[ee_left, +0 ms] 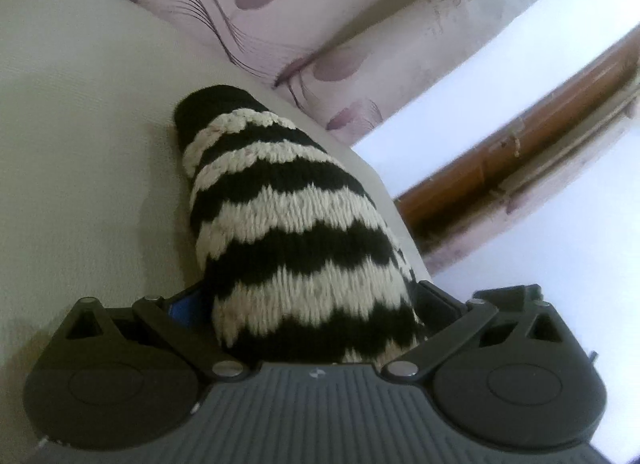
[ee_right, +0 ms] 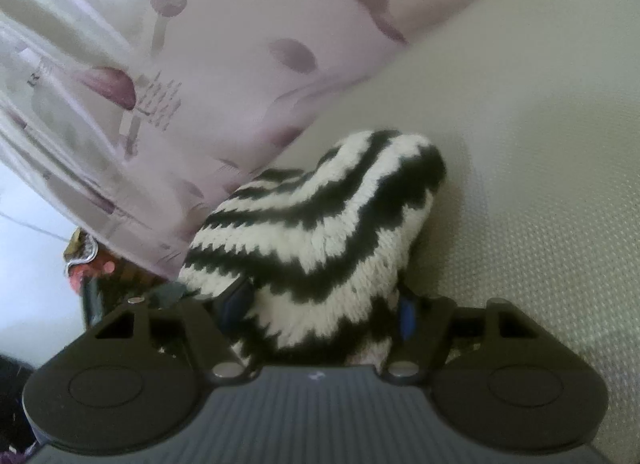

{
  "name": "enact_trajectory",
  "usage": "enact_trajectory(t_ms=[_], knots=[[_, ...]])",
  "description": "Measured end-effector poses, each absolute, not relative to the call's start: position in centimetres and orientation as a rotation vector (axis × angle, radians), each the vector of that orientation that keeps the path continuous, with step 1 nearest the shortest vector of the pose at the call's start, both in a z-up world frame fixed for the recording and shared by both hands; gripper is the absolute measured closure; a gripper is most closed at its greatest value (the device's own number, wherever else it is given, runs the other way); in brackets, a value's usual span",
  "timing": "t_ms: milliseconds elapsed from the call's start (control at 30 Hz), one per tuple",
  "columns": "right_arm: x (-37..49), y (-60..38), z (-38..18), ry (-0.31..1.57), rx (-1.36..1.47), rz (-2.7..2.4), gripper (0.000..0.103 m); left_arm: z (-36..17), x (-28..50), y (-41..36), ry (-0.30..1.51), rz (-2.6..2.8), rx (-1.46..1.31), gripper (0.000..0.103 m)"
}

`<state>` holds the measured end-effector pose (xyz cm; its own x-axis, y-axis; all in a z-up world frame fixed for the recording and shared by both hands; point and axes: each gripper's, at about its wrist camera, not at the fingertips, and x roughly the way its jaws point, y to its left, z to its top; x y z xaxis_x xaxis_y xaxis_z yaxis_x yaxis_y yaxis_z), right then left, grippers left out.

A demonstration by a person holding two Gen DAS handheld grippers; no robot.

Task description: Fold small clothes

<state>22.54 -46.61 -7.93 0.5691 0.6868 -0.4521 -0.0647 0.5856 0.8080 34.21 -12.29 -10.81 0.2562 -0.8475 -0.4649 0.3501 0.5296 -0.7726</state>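
Lying on the pale tabletop [ee_left: 80,144] beside the flowered curtain [ee_left: 340,24], the striped knit sock [ee_left: 288,216] runs lengthwise away from the left tongs [ee_left: 316,316], clamped on its near end, while the right tongs [ee_right: 320,312] stand apart around its other end.

- Left gripper [ee_left: 316,304]: black plastic frame, two round discs at the base, ribbed grey plate between them with a small white mark.
- Silver screws at the linkage pivots; blue pad on the inner finger face.
- Right gripper [ee_right: 320,304]: same black build, same grey ribbed plate, silver pivot screws, blue inner pads.
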Motion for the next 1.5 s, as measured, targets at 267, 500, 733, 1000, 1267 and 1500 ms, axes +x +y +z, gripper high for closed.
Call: enact_trajectory(t_ms=[267, 500, 733, 1000, 1267, 1500], knots=[[23.7, -44.4, -8.2, 0.843, 0.776, 0.529, 0.047, -9.9, 33.4, -15.9, 0.918, -0.789, -0.314, 0.021], [22.7, -43.8, -7.5, 0.8, 0.722, 0.498, 0.053, -9.1, 31.9, -16.8, 0.863, -0.718, -0.205, 0.025], [22.5, -43.4, -7.3, 0.783, 0.688, 0.48, 0.053, -9.0, 31.5, -16.5, 0.856, -0.708, -0.195, 0.024], [22.4, -43.0, -7.0, 0.77, 0.654, 0.469, 0.053, -8.8, 31.2, -16.8, 0.853, -0.695, -0.176, 0.023], [22.1, -42.9, -6.8, 0.764, 0.649, 0.454, 0.053, -8.4, 30.8, -17.1, 0.846, -0.676, -0.149, 0.023], [21.7, -42.8, -6.8, 0.755, 0.67, 0.439, 0.054, -7.9, 30.2, -17.3, 0.839, -0.659, -0.128, 0.024]])
